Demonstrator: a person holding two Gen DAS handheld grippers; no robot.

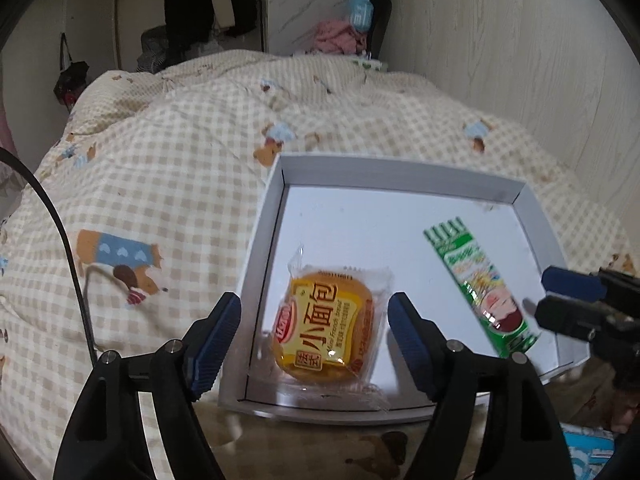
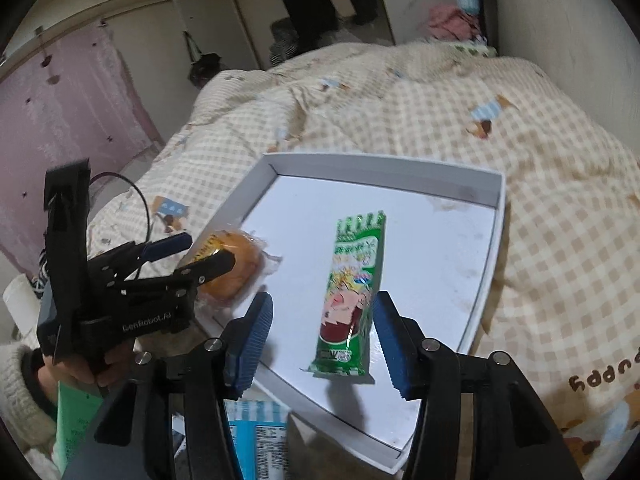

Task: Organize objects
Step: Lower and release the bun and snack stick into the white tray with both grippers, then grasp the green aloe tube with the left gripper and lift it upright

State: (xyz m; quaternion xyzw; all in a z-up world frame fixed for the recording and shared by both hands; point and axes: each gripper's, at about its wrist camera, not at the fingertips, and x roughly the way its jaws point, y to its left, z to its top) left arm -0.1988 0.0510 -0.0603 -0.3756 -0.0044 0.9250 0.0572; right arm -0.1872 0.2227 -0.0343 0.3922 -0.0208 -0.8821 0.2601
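Note:
A shallow white tray (image 1: 360, 178) (image 2: 380, 168) lies on a checked duvet. Inside it at the near left lies a yellow bread packet (image 1: 328, 332) (image 2: 236, 268). My left gripper (image 1: 316, 320) (image 2: 210, 250) straddles it, open, with its blue pads clear of the wrapper. To the right in the tray lies a long green snack packet (image 1: 480, 280) (image 2: 352, 292). My right gripper (image 2: 322, 312) (image 1: 543, 294) stands open over its near end; a clear gap shows at the left pad, while the right pad sits close beside the wrapper's edge.
The cream checked duvet (image 1: 160, 184) (image 2: 560, 200) surrounds the tray. A blue-and-white packet (image 2: 256, 420) and a green packet (image 2: 76, 420) lie off the tray's near edge. A hand in a cream sleeve (image 2: 16, 380) holds the left gripper. A panelled wall (image 1: 520, 60) runs along the right.

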